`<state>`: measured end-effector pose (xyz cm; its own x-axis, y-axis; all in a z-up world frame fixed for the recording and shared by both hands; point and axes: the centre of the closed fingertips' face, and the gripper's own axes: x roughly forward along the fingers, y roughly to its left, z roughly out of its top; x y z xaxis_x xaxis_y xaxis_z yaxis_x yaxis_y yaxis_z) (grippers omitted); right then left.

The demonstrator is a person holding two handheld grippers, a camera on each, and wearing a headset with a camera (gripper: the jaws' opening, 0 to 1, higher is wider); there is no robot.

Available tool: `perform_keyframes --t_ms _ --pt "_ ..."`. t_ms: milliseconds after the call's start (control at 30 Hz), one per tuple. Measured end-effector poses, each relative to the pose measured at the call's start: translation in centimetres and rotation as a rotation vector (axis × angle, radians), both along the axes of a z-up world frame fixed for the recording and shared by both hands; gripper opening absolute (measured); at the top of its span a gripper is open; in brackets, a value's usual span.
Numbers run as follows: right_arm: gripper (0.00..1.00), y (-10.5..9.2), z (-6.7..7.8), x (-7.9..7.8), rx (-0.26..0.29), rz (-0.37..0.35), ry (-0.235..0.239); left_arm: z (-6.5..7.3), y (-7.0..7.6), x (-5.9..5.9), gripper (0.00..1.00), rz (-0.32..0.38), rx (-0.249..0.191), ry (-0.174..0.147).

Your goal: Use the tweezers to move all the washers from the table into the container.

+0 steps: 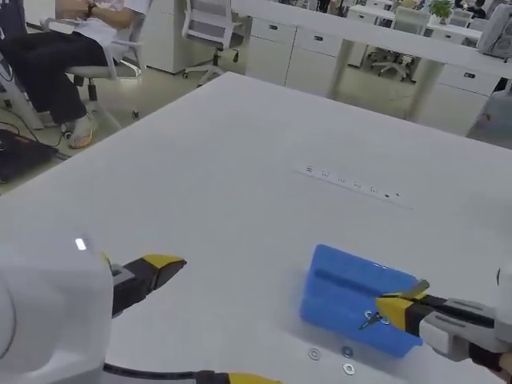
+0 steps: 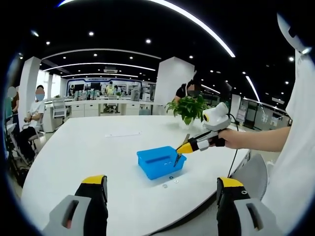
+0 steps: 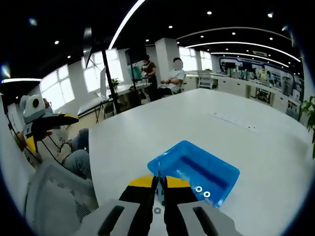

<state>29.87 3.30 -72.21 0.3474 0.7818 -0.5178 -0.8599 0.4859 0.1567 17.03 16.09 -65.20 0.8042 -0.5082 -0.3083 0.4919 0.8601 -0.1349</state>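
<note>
Left tongs (image 2: 161, 180) sit closest, low at the near-left edge of the white worktop (image 1: 240, 160). Their yellow-tipped jaws are spread wide with nothing between them. From their own view the jaws frame the whole scene, well apart from the work.

Over to the right, the right tongs (image 3: 160, 183) are squeezed together on a pair of tweezers (image 2: 177, 158), which run slantwise through the closed jaws. The tweezers point down, with their tips over the near end of the blue container (image 1: 344, 276). I cannot make out whether anything is pinched in those tips.

That container is a shallow rectangular tray lying flat on the worktop, nearer the right side. Three washers (image 1: 348, 369) lie loose on the bare surface just beside its near edge, close together but not touching it. In the right gripper view one washer shows on the worktop below the tongs. Two more show against the blue by the tray's near corner, and I cannot tell whether they are inside it.

A potted plant (image 2: 189, 105) stands beyond the far end of the worktop. A seated person (image 1: 88, 32) is off to the far left.
</note>
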Motion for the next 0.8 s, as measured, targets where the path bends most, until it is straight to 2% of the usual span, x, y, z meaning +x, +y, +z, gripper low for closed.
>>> perform_keyframes --t_ms 100,200,267,400,533,700,800 --pt "0.02 0.1 -1.6 -0.7 -0.04 0.015 0.021 0.1 0.1 0.0 0.94 -0.002 0.005 -0.003" --pt "0.03 0.2 -2.6 -1.1 -0.041 0.022 0.048 0.1 0.3 -0.1 0.94 0.005 0.003 -0.004" --pt "0.03 0.1 -3.5 -1.3 -0.064 0.029 0.058 0.0 0.4 -0.2 0.94 0.01 0.003 -0.001" --pt "0.03 0.0 -4.6 -1.1 -0.077 0.034 0.084 -0.1 0.6 -0.3 0.94 0.016 0.006 0.002" --pt "0.03 0.0 -5.3 -1.2 -0.11 0.047 0.082 -0.1 0.8 -0.4 0.94 0.025 0.006 0.002" --pt "0.03 0.1 -5.2 -1.3 -0.14 0.069 0.046 -0.1 0.8 -0.5 0.94 0.03 0.008 0.002" --pt "0.03 0.2 -4.9 -1.3 -0.13 0.069 0.04 -0.1 0.9 -0.6 0.94 0.032 0.008 0.001"
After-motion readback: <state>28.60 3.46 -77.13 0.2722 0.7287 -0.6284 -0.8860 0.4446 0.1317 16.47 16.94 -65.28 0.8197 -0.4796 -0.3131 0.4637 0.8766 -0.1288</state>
